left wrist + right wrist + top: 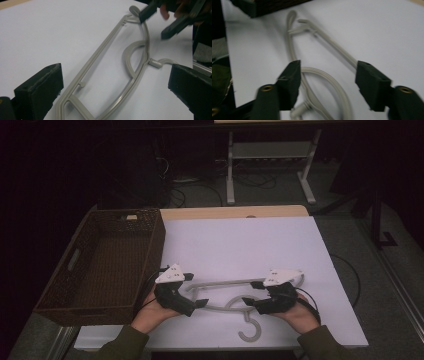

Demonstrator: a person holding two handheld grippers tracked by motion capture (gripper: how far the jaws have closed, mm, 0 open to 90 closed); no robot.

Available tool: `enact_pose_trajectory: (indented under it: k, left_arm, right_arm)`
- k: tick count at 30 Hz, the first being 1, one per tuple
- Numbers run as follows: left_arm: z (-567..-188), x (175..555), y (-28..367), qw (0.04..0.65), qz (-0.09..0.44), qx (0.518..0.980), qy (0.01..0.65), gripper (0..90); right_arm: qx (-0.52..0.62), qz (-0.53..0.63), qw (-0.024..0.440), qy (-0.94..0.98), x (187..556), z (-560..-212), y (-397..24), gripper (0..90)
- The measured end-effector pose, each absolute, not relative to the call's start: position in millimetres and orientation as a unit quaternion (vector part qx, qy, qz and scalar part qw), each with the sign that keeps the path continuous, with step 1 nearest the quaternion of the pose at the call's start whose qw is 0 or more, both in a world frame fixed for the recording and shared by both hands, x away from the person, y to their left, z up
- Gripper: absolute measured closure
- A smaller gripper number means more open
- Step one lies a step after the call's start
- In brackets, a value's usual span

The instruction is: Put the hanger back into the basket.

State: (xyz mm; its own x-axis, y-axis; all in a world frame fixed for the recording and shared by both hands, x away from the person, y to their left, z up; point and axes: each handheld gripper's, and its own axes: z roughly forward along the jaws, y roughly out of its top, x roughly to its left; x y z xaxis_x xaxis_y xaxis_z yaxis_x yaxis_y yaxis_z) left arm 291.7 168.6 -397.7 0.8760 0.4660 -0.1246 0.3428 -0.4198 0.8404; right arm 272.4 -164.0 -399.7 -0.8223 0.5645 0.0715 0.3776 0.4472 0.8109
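Dim room, dark bkgd, right gripper view blurred

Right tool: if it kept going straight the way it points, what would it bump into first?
Probably the grey hanger, which lies on the white sheet between the open right tool jaws; beyond it sits the wicker basket. Depth is unclear.

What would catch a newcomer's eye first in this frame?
A grey plastic hanger lies flat on the white sheet near the table's front edge, hook toward the person. The left gripper and right gripper flank it, both with jaws open and nothing between the pads. A dark woven basket sits at the table's left.
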Motion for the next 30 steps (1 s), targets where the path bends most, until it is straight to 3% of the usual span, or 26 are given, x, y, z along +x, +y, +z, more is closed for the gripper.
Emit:
enact_pose_trajectory:
  k: [8,12,18,30]
  left_arm:
    - [-403.2,293.1,157.7,0.458,0.055,0.861,0.215,0.0]
    - [-406.8,295.0,149.9,0.441,0.056,0.873,0.202,0.0]
    - [-412.5,299.0,138.2,0.418,0.048,0.89,0.174,7.0]
    - [-428.7,307.4,119.9,0.377,0.018,0.918,0.122,39.7]
  right_arm:
    - [0.343,0.458,0.144,0.808,258.2,-401.1,-206.3,17.6]
    - [0.351,0.459,0.151,0.802,253.7,-402.2,-217.1,17.5]
    - [0.362,0.458,0.155,0.797,248.7,-405.0,-229.4,17.6]
    - [0.369,0.457,0.154,0.795,252.6,-407.0,-230.8,17.9]
